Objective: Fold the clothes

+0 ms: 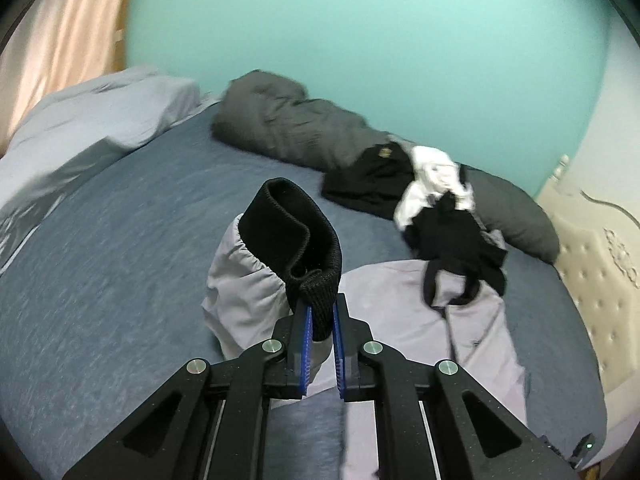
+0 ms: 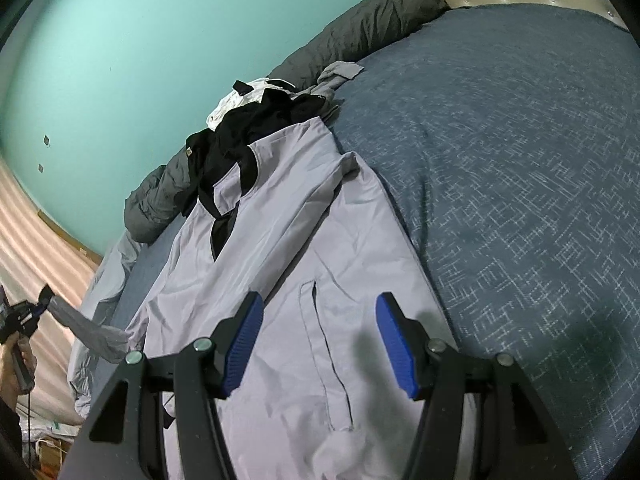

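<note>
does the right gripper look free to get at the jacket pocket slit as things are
Probably yes: the right gripper hangs open and holding nothing right over the pocket slit of the grey jacket, which lies flat on the bed with nothing covering it.

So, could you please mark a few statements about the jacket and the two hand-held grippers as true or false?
1. The left hand-held gripper grips the jacket's black cuff. True.
2. The right hand-held gripper is shut on the jacket. False: it is open above the jacket.
3. The bedsheet is red. False: blue.
4. A dark grey duvet lies along the teal wall. True.
</note>
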{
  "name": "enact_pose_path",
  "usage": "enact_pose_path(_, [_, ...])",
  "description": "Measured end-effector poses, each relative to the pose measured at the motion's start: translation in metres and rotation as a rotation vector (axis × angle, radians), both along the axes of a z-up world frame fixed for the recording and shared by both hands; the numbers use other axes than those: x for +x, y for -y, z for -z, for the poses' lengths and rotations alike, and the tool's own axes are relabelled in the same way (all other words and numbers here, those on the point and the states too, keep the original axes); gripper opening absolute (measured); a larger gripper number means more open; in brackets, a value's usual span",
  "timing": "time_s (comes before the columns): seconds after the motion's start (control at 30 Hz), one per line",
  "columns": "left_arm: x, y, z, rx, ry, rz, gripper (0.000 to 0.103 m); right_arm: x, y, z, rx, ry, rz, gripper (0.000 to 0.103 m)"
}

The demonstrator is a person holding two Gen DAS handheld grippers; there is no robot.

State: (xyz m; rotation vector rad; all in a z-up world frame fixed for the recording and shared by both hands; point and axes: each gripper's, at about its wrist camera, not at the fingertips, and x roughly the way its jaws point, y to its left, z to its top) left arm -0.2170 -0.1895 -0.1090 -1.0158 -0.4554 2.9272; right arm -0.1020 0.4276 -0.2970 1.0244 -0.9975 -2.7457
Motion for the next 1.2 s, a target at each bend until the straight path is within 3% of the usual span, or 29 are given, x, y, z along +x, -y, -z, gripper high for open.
enact_pose_path(0.17, [-0.025, -0.084, -0.026, -0.011, -0.039, 0.146, 0.009, -0.001, 0.003, 0.001, 0.004, 0.002, -0.013, 0.06])
enact_pose_path(0.3, [-0.037, -0.166, -0.023, 0.022, -0.036, 0.296, 0.009, -0.002, 0.003, 0.005, -0.001, 0.016, -0.006, 0.06])
enact_pose_path(0.43, [-0.033, -0.263, 0.01, 0.012, 0.017, 0.47, 0.009, -0.004, 0.004, 0.007, -0.002, 0.024, -0.004, 0.06])
enact_pose_path(0.53, [-0.022, -0.323, 0.055, 0.018, 0.098, 0.591, 0.01, -0.004, 0.004, 0.007, -0.002, 0.022, -0.008, 0.06])
enact_pose_path(0.63, [-0.01, -0.365, 0.105, -0.044, 0.194, 0.664, 0.012, -0.004, 0.002, 0.007, -0.005, 0.021, -0.008, 0.06])
enact_pose_path(0.73, [-0.005, -0.368, 0.143, -0.046, 0.277, 0.661, 0.02, -0.005, -0.002, 0.008, -0.017, 0.022, -0.004, 0.06])
enact_pose_path(0.83, [-0.005, -0.357, 0.16, -0.032, 0.314, 0.631, 0.033, -0.008, -0.005, 0.011, -0.035, 0.029, 0.002, 0.06])
enact_pose_path(1.07, [-0.008, -0.32, 0.168, -0.066, 0.333, 0.557, 0.036, -0.016, 0.001, 0.01, -0.07, 0.017, -0.039, 0.06])
enact_pose_path(1.13, [-0.01, -0.307, 0.171, -0.072, 0.34, 0.535, 0.037, -0.018, 0.004, 0.009, -0.081, 0.007, -0.049, 0.068])
enact_pose_path(1.2, [-0.012, -0.295, 0.173, -0.079, 0.348, 0.512, 0.038, -0.02, 0.006, 0.011, -0.095, 0.011, -0.058, 0.069])
